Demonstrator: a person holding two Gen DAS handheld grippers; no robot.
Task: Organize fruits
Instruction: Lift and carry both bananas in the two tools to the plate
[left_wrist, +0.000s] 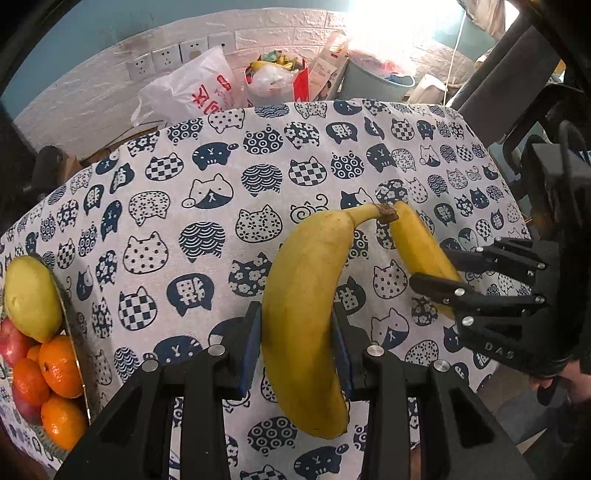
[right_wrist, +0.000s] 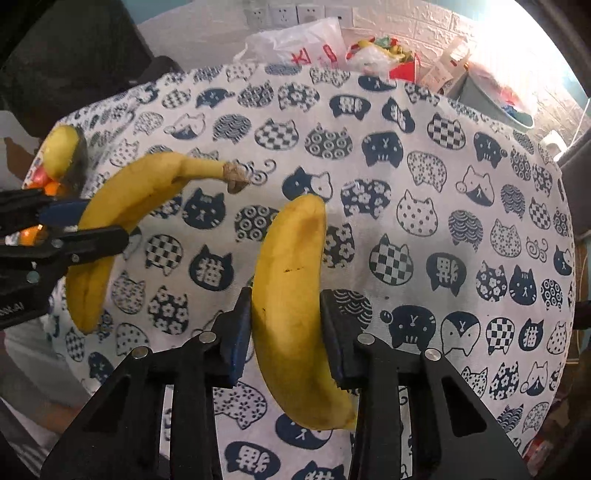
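While a bowl (left_wrist: 79, 354) holds oranges (left_wrist: 61, 365), each gripper's jaws clench a banana (left_wrist: 303, 314).

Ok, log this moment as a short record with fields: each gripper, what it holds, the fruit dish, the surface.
left gripper: shut on stemmed banana, fingers across its middle
right gripper: shut on stemless banana, fingers across its middle
bananas: separated, one per gripper, tips close together
fruit dish: at table's left edge; holds oranges, a yellow-green fruit, red fruit
surface: cat-print tablecloth
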